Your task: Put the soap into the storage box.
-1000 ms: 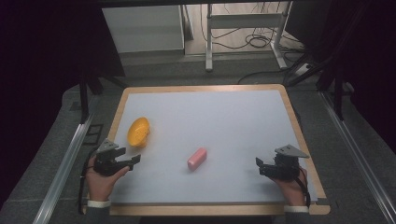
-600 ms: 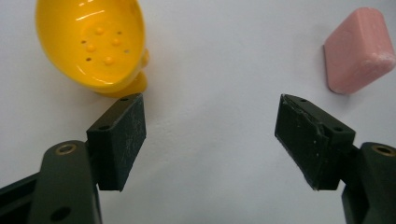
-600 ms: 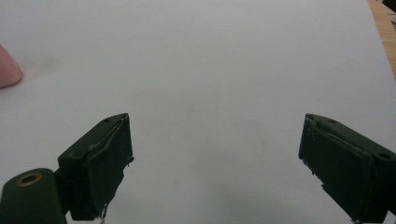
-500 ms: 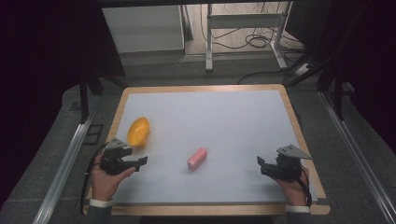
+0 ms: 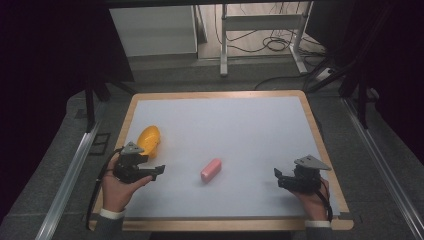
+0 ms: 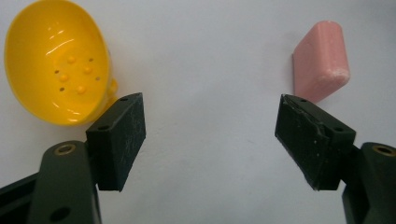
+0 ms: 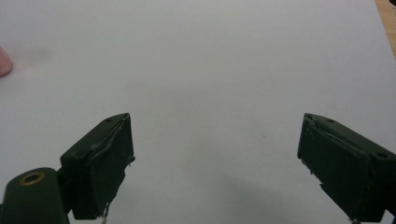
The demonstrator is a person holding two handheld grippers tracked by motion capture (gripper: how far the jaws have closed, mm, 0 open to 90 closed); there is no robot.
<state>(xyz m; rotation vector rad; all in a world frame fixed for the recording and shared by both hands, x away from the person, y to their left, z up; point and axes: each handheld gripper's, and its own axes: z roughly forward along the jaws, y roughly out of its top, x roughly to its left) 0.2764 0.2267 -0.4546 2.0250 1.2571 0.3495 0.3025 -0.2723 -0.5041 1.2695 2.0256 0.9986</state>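
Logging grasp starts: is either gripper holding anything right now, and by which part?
Nothing is held. The left gripper and right gripper are both open over bare table; the pink block and yellow bowl lie untouched.

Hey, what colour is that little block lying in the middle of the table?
Pink. The block shows best in the left gripper view.

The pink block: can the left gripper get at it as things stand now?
Probably yes. The left gripper is open, and bare table lies between it and the pink block. The yellow bowl sits off to the other side, not in the way.
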